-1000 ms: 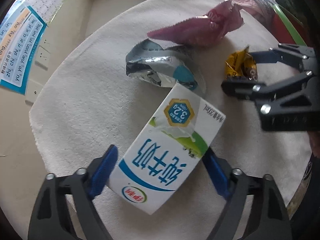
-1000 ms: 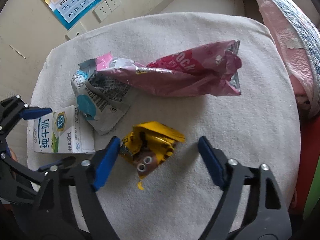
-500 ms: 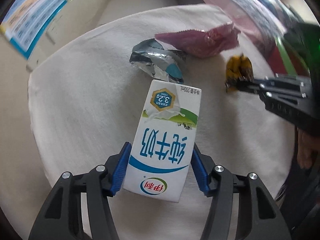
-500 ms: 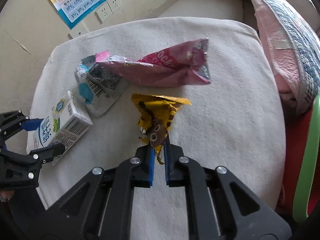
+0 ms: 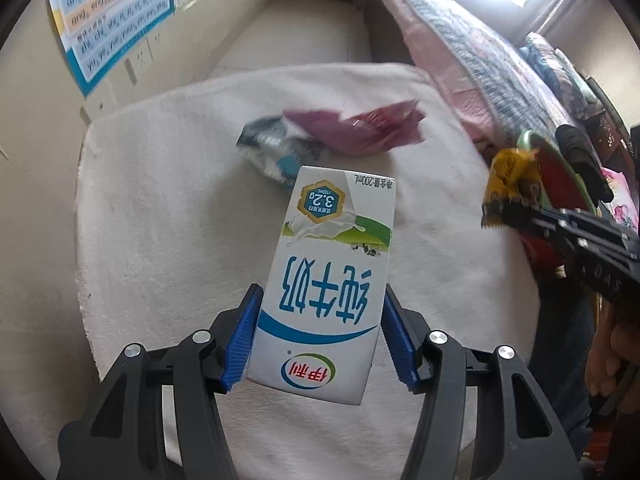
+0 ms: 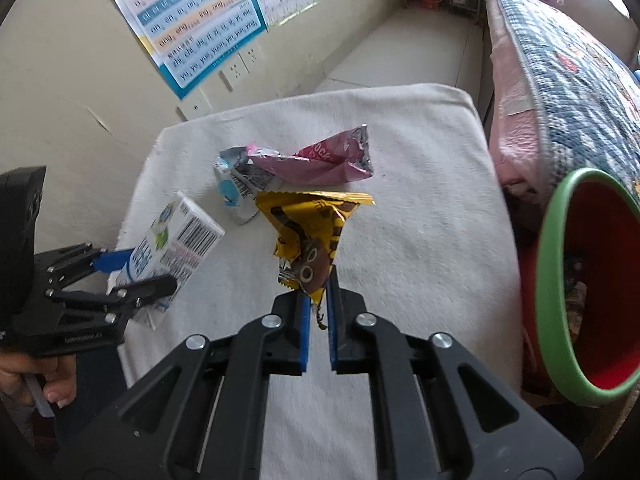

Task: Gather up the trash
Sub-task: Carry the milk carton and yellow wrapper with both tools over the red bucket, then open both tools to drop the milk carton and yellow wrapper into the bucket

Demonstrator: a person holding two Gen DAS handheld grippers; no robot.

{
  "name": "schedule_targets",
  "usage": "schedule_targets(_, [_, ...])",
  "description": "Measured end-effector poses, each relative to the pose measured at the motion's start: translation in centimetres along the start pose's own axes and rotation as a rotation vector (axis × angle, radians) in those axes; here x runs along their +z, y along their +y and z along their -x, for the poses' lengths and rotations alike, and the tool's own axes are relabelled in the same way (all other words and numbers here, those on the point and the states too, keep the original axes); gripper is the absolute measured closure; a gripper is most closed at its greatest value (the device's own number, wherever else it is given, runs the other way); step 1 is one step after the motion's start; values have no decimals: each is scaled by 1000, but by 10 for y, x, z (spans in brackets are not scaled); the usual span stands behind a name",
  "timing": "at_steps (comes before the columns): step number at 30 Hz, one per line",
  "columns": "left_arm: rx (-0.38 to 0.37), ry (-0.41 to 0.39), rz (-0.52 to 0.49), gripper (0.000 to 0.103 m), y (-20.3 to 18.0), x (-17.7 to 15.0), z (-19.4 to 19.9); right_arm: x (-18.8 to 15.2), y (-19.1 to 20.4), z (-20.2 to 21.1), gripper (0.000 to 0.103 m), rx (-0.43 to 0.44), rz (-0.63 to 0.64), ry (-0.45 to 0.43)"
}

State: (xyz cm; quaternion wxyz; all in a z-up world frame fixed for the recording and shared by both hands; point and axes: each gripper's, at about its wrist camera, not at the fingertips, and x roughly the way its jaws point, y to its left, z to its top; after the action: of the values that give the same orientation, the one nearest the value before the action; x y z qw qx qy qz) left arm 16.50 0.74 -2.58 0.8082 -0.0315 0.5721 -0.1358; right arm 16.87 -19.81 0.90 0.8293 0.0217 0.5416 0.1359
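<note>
The bin (image 6: 548, 280) — red inside, with a green rim — stands off the right edge of the bench (image 6: 420, 240), its mouth tipped toward the camera in the right wrist view. That is the landmark the coming move turns on, and the right gripper (image 6: 316, 304) is plainly the nearer one to it. Its fingers (image 6: 304, 320) are pressed together on the bottom corner of the yellow wrapper (image 6: 312, 232), which hangs above the bench with its long axis running straight out from the fingertips, just left of the bin's rim. Judging from this, a short carry to the right would bring it over the mouth.

The left gripper (image 5: 320, 340) is on the far side of the bench from the bin. Its fingers (image 5: 240, 344) stand about halfway apart, clamped on the two narrow sides of the milk carton (image 5: 328, 280), which is lifted clear of the bench, its long axis pointing away along the fingers. To reach the bin it would have to cross the whole bench.

Two pieces are left lying — a pink wrapper (image 6: 320, 160) and a crumpled silver-and-blue packet (image 6: 236, 188), touching each other near the middle of the bench, well apart from the bin.
</note>
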Motion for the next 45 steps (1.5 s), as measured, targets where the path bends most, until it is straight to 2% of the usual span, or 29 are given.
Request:
schedule_targets(8, [-26, -97, -42, 48, -46, 17, 27, -14, -28, 39, 95, -18, -47, -54])
schedule_targets(13, [-23, -113, -94, 48, -75, 26, 30, -18, -53, 62, 95, -48, -89, -93])
schedule_targets(17, [-52, -126, -127, 49, -102, 39, 32, -21, -77, 77, 95, -75, -124, -115])
schedule_targets(35, [-179, -120, -280, 49, -243, 83, 15, -40, -197, 134, 95, -196, -279, -186])
schedule_targets(45, [-221, -98, -318, 49, -293, 105, 1, -47, -244, 140, 95, -214, -342, -182])
